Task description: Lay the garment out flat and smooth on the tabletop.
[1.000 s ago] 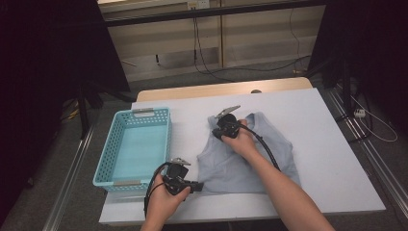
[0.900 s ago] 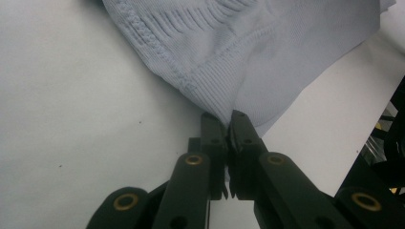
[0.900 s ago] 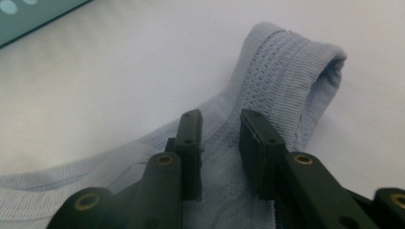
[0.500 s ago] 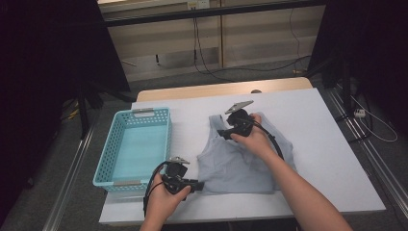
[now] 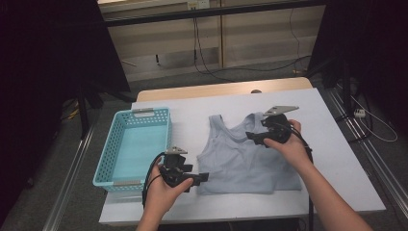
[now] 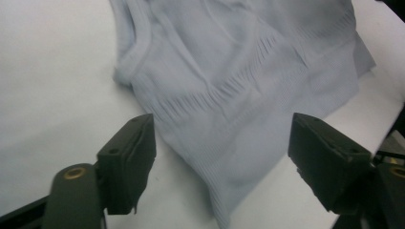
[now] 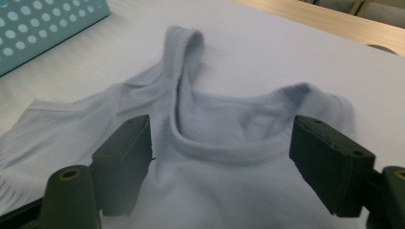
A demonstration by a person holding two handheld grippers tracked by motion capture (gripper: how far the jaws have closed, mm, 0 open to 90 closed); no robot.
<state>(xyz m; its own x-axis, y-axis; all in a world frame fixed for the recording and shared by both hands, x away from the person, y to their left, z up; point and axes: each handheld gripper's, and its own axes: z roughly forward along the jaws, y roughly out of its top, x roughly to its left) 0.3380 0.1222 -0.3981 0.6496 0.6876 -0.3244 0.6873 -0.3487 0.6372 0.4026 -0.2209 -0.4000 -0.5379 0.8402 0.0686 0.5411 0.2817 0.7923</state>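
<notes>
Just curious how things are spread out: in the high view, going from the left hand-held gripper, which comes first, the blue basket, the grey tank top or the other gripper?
From the left hand-held gripper:
1. Grey tank top, just beside its jaws.
2. Blue basket, to its left, too close to call against the top.
3. Right hand-held gripper, farthest, over the top's neckline.

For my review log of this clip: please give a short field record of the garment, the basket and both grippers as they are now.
garment: pale blue tank top, spread flat on the white table, neckline away from the person
basket: light blue basket, left of the tank top, apart from it
left gripper: at the top's lower left hem corner; jaws have just been opening, apart, nothing pinched
right gripper: above the right shoulder strap; jaws have just been opening, apart, nothing pinched
</notes>
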